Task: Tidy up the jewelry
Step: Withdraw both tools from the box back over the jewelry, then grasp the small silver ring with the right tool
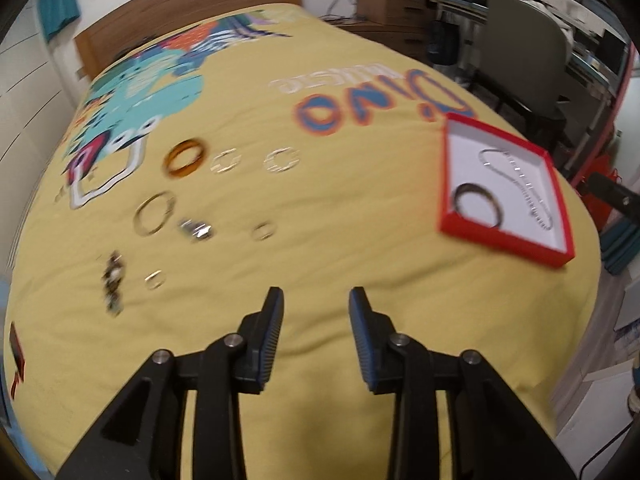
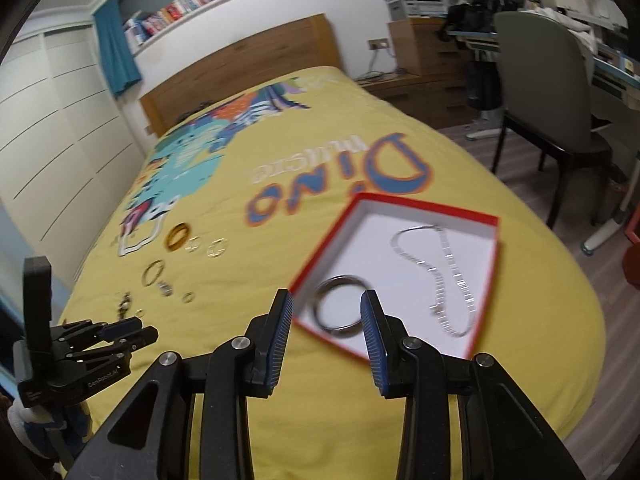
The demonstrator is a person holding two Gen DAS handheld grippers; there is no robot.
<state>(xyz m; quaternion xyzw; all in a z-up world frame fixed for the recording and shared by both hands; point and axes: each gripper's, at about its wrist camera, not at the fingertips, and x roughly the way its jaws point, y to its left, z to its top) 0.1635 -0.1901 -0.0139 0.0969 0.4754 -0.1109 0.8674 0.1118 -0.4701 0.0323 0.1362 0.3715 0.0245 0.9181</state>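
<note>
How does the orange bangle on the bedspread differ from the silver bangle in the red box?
The orange bangle is amber-coloured with a broad band; the silver bangle is grey metal and thinner. The orange bangle lies loose on the yellow bedspread among other pieces; the silver bangle sits inside the red box beside a chain. Both lie flat, ungripped.

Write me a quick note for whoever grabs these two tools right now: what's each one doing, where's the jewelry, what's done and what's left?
Left hand-held gripper: open, empty, above the yellow bedspread.
Right hand-held gripper: open, empty, in front of the red box.
Done: a silver chain and a dark bangle lie in the box.
Left: loose pieces on the bedspread to the left, apart from the box: an orange bangle, a thin gold bangle, several small rings, a silver clump and a dark beaded piece.
The pictures are blurred, so finer detail is unclear.
</note>
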